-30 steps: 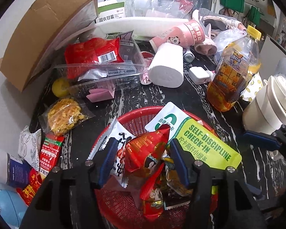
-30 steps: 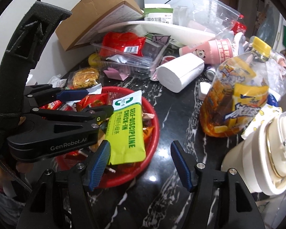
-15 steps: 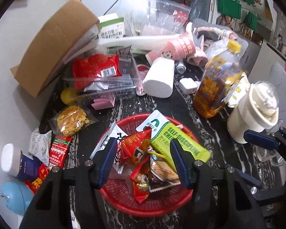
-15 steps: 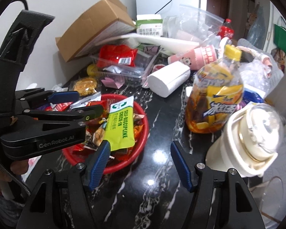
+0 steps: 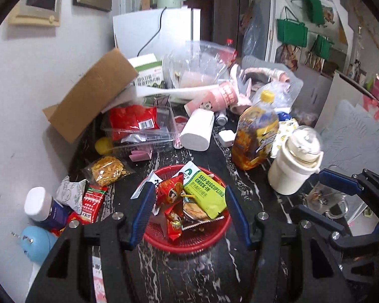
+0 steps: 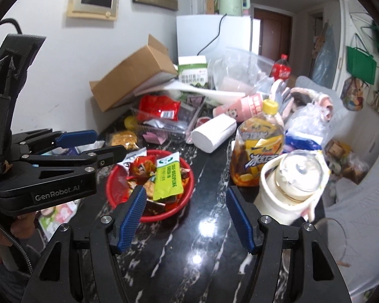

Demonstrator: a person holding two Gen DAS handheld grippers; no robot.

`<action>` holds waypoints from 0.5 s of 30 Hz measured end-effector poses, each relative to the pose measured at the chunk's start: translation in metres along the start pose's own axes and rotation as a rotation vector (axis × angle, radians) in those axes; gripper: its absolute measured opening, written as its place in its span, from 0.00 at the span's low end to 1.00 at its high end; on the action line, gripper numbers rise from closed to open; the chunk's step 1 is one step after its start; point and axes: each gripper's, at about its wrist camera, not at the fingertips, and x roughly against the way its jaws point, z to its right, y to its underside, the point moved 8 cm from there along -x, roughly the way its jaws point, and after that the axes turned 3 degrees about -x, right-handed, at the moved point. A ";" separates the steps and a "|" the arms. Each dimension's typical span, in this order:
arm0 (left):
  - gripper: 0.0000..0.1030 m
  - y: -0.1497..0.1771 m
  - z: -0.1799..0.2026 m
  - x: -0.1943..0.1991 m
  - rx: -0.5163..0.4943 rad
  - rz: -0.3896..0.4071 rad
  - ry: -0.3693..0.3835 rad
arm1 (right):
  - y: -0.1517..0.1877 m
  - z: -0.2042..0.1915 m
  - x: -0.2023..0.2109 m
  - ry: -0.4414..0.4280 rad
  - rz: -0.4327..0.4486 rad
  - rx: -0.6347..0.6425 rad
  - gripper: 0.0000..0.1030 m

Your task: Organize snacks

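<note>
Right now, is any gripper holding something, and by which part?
Nothing is held. The left gripper is open above the red basket, and the right gripper is open over the bare countertop.

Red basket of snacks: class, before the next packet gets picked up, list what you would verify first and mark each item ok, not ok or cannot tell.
1. Left gripper open and holding nothing: ok.
2. Right gripper open and holding nothing: ok.
3. Red basket upright on the black marble table: ok.
4. Room left in the basket: not ok. It is heaped, and the green packet lies over its rim.
5. Loose snacks remaining outside: ok. The yellow crisp bag and red sachet lie left of the basket.
6. Clear path to them: cannot tell. The white-capped jar stands close beside the sachet.
</note>
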 end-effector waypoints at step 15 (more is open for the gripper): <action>0.54 0.038 0.020 0.076 -0.014 0.082 0.011 | 0.032 -0.009 0.071 0.004 0.113 -0.045 0.68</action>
